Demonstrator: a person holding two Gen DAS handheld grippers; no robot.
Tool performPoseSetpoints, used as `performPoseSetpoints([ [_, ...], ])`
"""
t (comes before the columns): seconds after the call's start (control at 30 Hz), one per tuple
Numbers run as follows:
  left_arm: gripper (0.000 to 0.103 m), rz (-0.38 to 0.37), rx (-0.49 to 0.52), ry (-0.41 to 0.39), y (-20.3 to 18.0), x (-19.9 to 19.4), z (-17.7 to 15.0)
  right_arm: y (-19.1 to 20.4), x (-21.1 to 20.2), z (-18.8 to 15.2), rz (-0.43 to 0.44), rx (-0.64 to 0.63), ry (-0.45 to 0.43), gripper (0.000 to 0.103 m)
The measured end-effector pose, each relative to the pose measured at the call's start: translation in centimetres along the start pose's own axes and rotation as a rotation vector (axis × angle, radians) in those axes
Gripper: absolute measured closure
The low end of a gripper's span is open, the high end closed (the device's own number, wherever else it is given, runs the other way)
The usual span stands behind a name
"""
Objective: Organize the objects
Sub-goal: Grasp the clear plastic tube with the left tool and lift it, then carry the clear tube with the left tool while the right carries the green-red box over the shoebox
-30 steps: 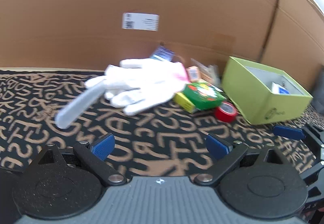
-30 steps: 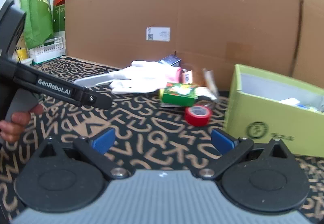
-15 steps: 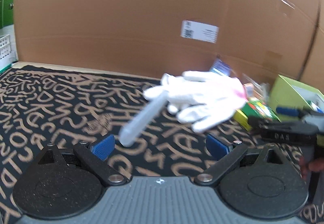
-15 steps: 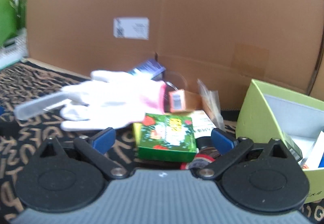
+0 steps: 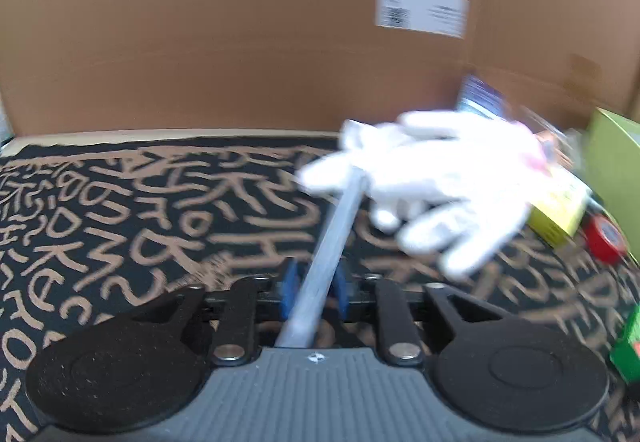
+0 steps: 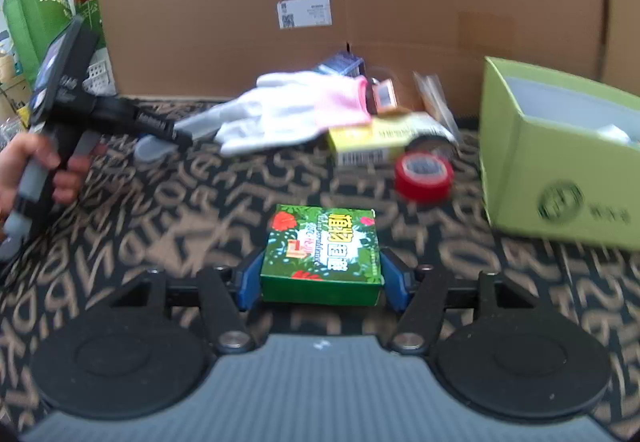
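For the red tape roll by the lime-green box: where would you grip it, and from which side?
The red tape roll lies roughly flat on the patterned mat, hole facing up. Probably best to come from above and pinch its outer wall across the width, approaching from the open mat side nearest the camera. The lime-green box crowds its right, and the yellow box sits just behind.
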State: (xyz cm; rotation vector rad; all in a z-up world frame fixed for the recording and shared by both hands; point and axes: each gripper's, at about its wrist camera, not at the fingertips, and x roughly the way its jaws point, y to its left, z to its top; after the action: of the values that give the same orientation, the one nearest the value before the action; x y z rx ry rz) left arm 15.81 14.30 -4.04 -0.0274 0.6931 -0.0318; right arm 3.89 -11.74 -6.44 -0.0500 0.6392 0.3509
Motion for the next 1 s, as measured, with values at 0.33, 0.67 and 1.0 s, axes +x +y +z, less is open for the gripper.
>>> performPoseSetpoints([
  [0.33, 0.092, -0.372, 0.04, 0.09, -6.7, -6.4, -5.7, -1.5, -4.3, -2.7, -0.101, 0.05, 0.0, 0.042],
  [0.67, 0.08, -0.242, 0.184, 0.056, -10.0, -5.0, -5.2, -1.7, -4.8, -3.0, -0.125, 0.059, -0.036, 0.026],
  [1.0, 0.08, -0.223, 0.21, 0.021, -11.7, -4.5, -5.3, -1.3, -3.0, -2.5, -0.128, 0.047, -0.009, 0.035],
])
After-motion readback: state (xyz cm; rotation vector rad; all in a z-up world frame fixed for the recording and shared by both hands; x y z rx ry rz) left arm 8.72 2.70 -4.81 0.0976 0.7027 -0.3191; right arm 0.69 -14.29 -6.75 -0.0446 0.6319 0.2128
